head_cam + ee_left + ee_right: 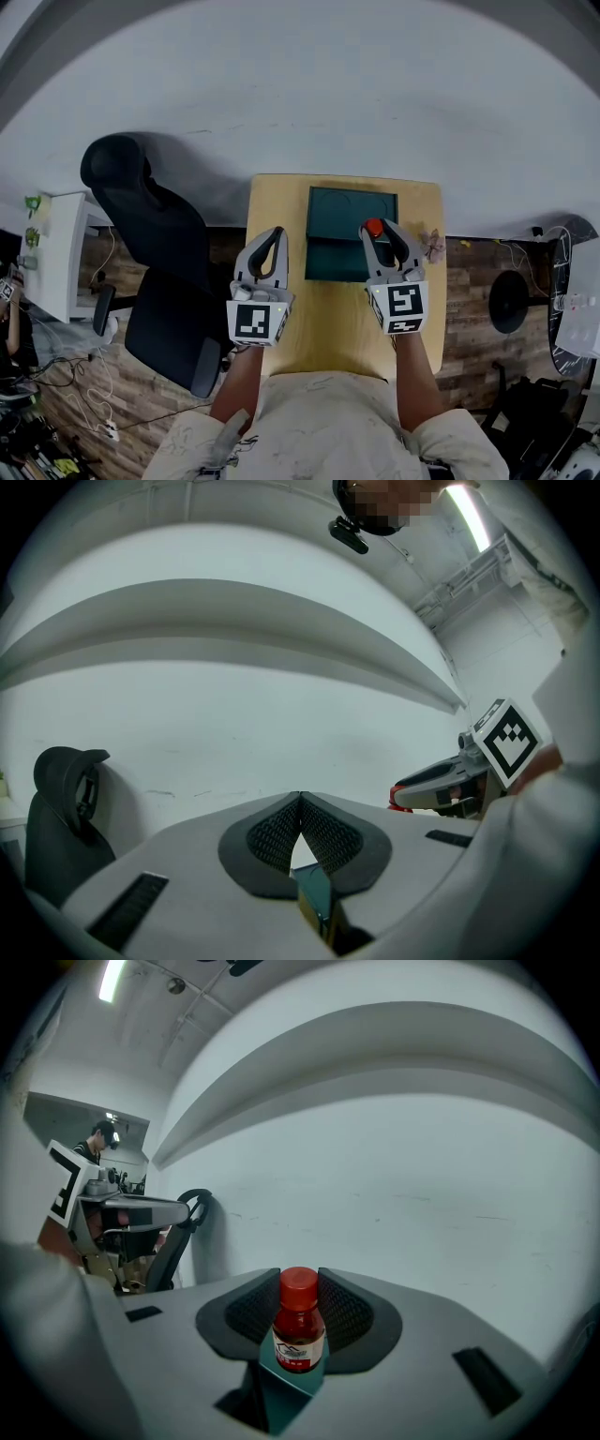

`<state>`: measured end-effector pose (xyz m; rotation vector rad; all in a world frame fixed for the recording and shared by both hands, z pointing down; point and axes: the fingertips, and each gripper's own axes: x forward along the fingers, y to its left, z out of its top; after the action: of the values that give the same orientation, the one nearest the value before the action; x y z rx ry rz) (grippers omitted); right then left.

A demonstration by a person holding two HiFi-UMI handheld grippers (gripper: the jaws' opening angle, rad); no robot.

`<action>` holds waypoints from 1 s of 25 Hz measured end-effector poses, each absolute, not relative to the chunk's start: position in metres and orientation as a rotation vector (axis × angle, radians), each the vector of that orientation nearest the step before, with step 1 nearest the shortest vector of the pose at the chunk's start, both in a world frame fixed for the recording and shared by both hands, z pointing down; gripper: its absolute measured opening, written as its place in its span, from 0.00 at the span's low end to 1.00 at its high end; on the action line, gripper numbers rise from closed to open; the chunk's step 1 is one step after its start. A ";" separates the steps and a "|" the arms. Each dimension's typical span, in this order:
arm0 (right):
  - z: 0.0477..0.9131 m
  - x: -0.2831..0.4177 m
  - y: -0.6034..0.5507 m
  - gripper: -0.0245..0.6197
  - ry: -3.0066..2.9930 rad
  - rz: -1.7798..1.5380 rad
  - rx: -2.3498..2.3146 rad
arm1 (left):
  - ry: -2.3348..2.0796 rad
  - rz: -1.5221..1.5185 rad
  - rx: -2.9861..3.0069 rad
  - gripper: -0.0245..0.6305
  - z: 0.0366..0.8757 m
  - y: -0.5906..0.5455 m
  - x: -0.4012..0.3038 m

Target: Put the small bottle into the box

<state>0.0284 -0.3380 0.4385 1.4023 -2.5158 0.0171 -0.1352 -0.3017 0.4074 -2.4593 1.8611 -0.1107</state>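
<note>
A small bottle point(298, 1333) with a red cap point(374, 228) and a white label stands upright between the pads of my right gripper point(300, 1277), which is shut on it. In the head view that gripper point(378, 226) holds the bottle over the right near part of the dark green box point(337, 211) on the wooden table point(328, 323). A corner of the box point(281, 1393) shows just below the bottle. My left gripper point(276, 232) hovers left of the box, its jaws point(300, 803) shut with nothing between them.
A black office chair point(150, 244) stands left of the table. A small crumpled thing point(433, 246) lies at the table's right edge. A white shelf point(56, 253) is at far left, and cables and clutter lie on the wood floor.
</note>
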 end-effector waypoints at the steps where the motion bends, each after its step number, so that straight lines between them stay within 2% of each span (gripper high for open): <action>1: 0.441 0.026 -0.336 0.25 -2.517 0.024 1.393 | 1.868 -0.116 -2.460 0.05 0.410 -0.300 -0.137; 25: 0.507 -0.033 -0.307 0.25 -2.547 0.154 1.136 | 2.047 -0.276 -2.426 0.05 0.465 -0.265 -0.181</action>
<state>-0.0335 -0.3074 0.5074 1.1361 -2.5475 0.1536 -0.1808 -0.2651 0.4646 -2.4263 2.0471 -0.2756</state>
